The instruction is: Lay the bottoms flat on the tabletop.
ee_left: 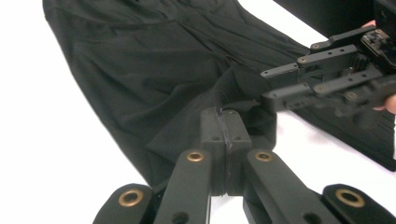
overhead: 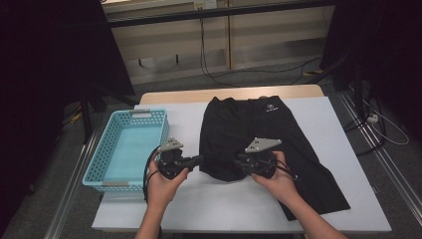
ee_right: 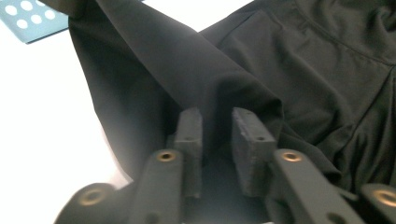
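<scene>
The person is midway through folding the black shorts (overhead: 249, 134) on the white table (overhead: 199, 209), left tool (ee_left: 225, 135) pinching the hem, right tool (ee_right: 217, 135) spread around a fold (beside the turquoise basket (overhead: 107, 174)), needing to clamp next.
</scene>
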`<state>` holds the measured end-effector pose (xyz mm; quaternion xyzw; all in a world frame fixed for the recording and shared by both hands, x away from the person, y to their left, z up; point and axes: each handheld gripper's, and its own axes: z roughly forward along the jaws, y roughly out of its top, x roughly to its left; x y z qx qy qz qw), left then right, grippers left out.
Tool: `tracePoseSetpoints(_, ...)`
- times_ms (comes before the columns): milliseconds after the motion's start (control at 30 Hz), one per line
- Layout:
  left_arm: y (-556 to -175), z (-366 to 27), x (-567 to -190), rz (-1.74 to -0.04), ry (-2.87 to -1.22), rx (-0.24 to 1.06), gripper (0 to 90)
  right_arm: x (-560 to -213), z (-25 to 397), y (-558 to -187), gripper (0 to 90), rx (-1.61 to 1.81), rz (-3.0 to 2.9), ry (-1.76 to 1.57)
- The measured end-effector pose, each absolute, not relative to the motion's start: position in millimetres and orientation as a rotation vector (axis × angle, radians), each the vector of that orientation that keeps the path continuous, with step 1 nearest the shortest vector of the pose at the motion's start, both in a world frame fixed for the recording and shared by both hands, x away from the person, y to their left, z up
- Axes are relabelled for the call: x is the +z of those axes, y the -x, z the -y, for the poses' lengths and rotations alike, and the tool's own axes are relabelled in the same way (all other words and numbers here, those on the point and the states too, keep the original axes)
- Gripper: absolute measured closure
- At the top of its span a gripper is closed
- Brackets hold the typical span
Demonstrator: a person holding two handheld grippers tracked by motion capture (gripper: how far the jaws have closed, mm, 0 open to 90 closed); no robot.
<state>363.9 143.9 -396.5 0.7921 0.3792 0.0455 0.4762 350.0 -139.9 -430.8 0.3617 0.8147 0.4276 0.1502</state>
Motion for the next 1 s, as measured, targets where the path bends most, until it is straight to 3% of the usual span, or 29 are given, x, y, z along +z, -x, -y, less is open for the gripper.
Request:
tracePoseSetpoints(67, -364.6, -145.2, -397.1, -0.931, -1.934, 0.109, 90.0, -433.5, 137.1, -350.2, 57.2, 1.233, -2.356, -1.048)
tracePoseSetpoints(200, -365.3, -146.7, -396.5, -0.936, -1.926, 0.106, 90.0, -443.0, 126.6, -352.2, 54.3, 1.19, -2.388, -1.039)
tracePoseSetpoints(333, -365.6, -151.9, -395.6, -0.946, -1.921, 0.111, 90.0, -447.0, 123.6, -354.1, 77.5, 1.143, -2.388, -1.024)
tracePoseSetpoints(433, -365.4, -153.0, -396.5, -0.95, -1.923, 0.106, 90.0, -441.8, 129.1, -352.7, 87.7, 1.147, -2.38, -1.026)
tracePoseSetpoints(1000, -321.7, -134.1, -385.3, -0.815, -2.058, 0.018, 89.9, -404.0, 168.3, -284.9, 90.0, 1.207, -2.43, -0.957)
